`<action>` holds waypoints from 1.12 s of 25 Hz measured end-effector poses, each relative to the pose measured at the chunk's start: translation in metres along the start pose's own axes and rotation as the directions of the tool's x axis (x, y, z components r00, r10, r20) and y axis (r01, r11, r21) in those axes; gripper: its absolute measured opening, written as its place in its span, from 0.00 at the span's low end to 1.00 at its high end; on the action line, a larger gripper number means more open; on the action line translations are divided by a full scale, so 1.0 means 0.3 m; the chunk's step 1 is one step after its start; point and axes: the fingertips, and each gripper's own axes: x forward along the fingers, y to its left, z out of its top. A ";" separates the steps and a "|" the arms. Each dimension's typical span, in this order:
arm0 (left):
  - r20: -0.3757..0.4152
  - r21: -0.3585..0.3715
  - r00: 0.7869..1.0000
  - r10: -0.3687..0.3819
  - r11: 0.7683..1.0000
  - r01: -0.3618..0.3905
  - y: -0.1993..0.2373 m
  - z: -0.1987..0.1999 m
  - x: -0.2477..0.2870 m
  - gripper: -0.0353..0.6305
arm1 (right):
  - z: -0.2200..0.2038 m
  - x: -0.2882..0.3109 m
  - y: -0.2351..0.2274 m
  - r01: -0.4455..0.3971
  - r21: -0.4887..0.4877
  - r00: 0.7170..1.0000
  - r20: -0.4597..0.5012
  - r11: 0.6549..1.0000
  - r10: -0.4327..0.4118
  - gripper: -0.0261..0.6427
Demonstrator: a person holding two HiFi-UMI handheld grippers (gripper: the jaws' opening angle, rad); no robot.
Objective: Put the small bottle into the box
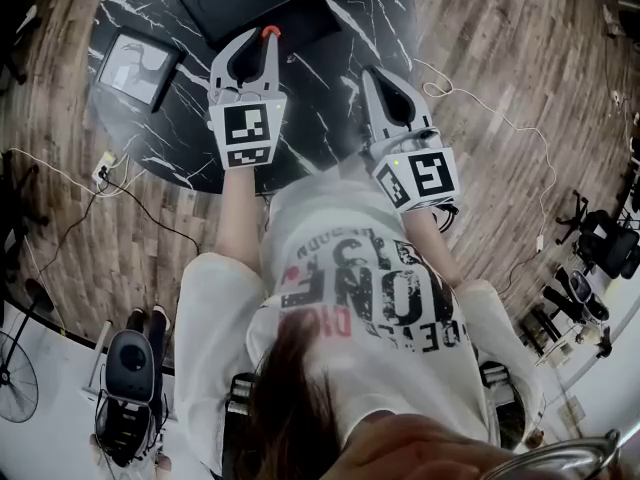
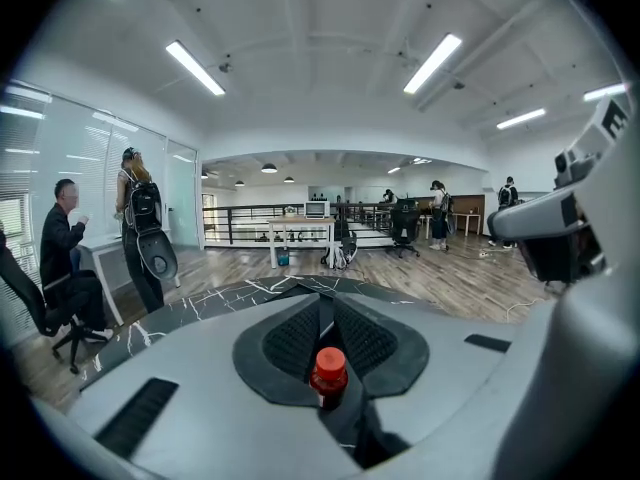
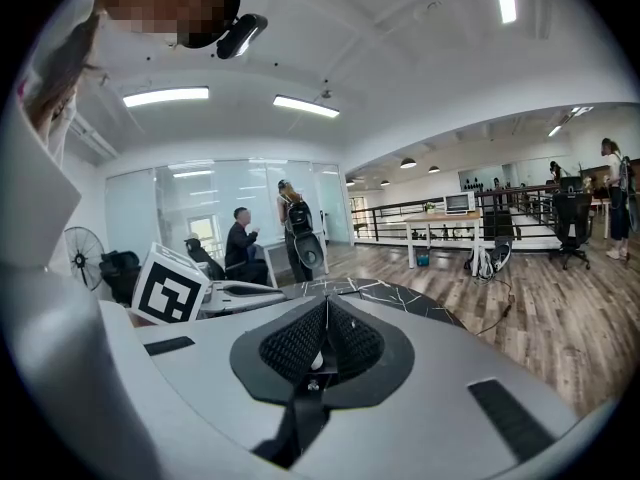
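**Left gripper**: jaws drawn in on the small bottle, which is pinched between the black ribbed pads.
- Bottle: red cap, dark red body. It stands upright, with its long axis crosswise to the jaws and the cap uppermost.
- The lower body is hidden in the throat of the jaws, and no label can be read.
- In the head view only the red cap shows, at the jaw tips and over the table.

**Right gripper**: jaws pressed together.
- A small pale spot shows in the slit between them. It is too small to identify.

**Marker cubes:**
- One on each gripper, with black-and-white square patterns and no lettering.
- The left cube and the right cube both face the head camera.

**Table**: black with white marble veining and a rounded edge. Both grippers are held above it.

**Black rectangular box**: lies on the table just beyond the left jaw tips.
- Its far edge is cut off by the top of the frame.
- Its contents cannot be made out.

**Framed panel**: on the table, to the left of the box. It has a pale face with a dark figure on it, and the detail is unclear.

**T-shirt**: white with large black and red lettering.
- The print runs upside down to the head camera and is broken by folds, so it cannot be read with certainty.

**Surroundings:**
- Wood floor with cables lying across it.
- The gripper views show an office with ceiling strip lights.
- A seated person and a standing person with a backpack are in the office, at a distance.
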 end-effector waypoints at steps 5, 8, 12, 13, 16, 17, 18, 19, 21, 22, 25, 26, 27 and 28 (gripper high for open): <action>0.005 0.004 1.000 0.013 1.000 -0.013 -0.001 0.005 -0.011 0.09 | -0.005 -0.013 0.005 -0.002 -0.002 1.000 0.003 1.000 0.002 0.04; 0.013 0.008 0.999 0.029 1.000 -0.030 0.005 0.010 -0.019 0.07 | -0.008 -0.018 0.009 -0.005 -0.008 1.000 0.002 1.000 0.005 0.04; 0.022 0.017 0.999 0.046 0.999 -0.046 0.013 0.020 -0.027 0.06 | 0.000 -0.019 0.011 -0.004 -0.011 1.000 0.006 1.000 0.004 0.04; 0.027 0.021 0.998 0.052 0.998 -0.053 0.016 0.025 -0.030 0.06 | 0.001 -0.019 0.012 -0.004 -0.012 1.000 0.007 1.000 0.004 0.04; 0.047 0.031 0.996 0.070 0.997 -0.072 0.025 0.046 -0.043 0.06 | 0.006 -0.018 0.018 -0.007 -0.014 1.000 0.012 1.000 0.007 0.04; 0.054 0.033 0.996 0.075 0.996 -0.077 0.028 0.054 -0.047 0.06 | 0.008 -0.018 0.022 -0.009 -0.014 1.000 0.014 1.000 0.009 0.04; 0.062 0.033 0.995 0.080 0.996 -0.082 0.031 0.063 -0.052 0.06 | 0.010 -0.019 0.025 -0.011 -0.015 1.000 0.017 1.000 0.011 0.04; 0.071 0.034 0.994 0.084 0.996 -0.087 0.034 0.073 -0.058 0.06 | 0.012 -0.020 0.028 -0.012 -0.015 1.000 0.019 1.000 0.013 0.04; 0.092 0.035 0.992 0.090 0.995 -0.093 0.039 0.098 -0.070 0.06 | 0.017 -0.024 0.032 -0.013 -0.016 1.000 0.023 1.000 0.013 0.04; 0.103 0.036 0.990 0.093 0.995 -0.097 0.042 0.111 -0.076 0.06 | 0.020 -0.025 0.033 -0.013 -0.018 1.000 0.024 1.000 0.013 0.04; 0.133 0.035 0.986 0.099 0.994 -0.105 0.048 0.151 -0.095 0.06 | 0.031 -0.028 0.037 -0.015 -0.023 0.999 0.033 1.000 0.015 0.04; 0.144 0.031 0.984 0.101 0.994 -0.107 0.049 0.164 -0.102 0.06 | 0.035 -0.028 0.038 -0.016 -0.024 0.999 0.038 1.000 0.017 0.04; 0.155 0.025 0.982 0.104 0.994 -0.109 0.051 0.177 -0.109 0.06 | 0.040 -0.028 0.038 -0.018 -0.026 0.999 0.042 1.000 0.019 0.04; 0.167 0.018 0.980 0.107 0.994 -0.112 0.053 0.191 -0.116 0.06 | 0.046 -0.028 0.039 -0.021 -0.028 0.999 0.047 0.999 0.022 0.04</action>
